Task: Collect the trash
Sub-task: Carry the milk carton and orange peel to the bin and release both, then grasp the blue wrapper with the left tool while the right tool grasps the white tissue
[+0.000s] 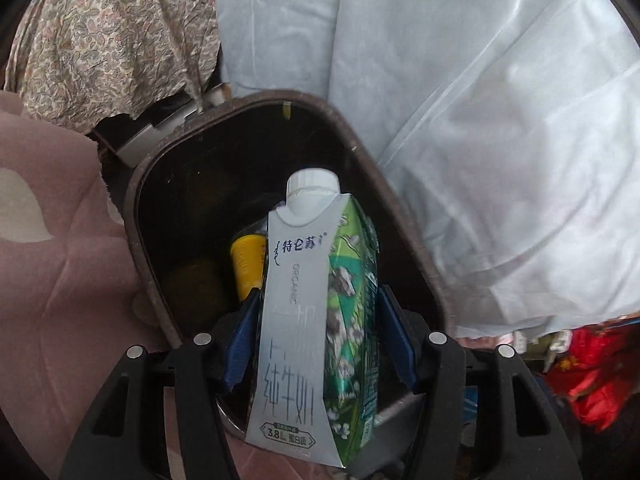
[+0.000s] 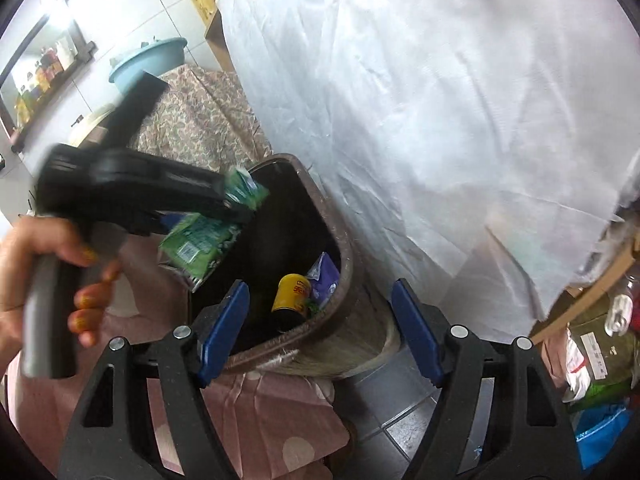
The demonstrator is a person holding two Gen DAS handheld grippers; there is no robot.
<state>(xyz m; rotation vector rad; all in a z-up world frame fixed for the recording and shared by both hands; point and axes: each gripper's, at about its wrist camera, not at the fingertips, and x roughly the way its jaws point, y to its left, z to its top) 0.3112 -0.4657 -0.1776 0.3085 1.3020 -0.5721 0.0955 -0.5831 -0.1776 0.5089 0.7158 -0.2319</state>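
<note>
A: Where is the milk carton (image 1: 316, 320)?

B: The left gripper (image 1: 316, 336) squeezes it tight, right over the brown bin (image 1: 384, 184). It is not dropped yet.

A: Is the bin empty?

B: No. A yellow can (image 2: 291, 294) and a purple wrapper (image 2: 326, 276) lie inside.

A: And the right gripper (image 2: 320, 332)?

B: Its fingers are wide apart, holding nothing.

A: Any words?

B: The carton says "ORGANIC", "3.8" and some Chinese writing.

Green-and-white milk carton (image 1: 316, 320), cap forward, above the brown bin (image 1: 404, 216).
</note>
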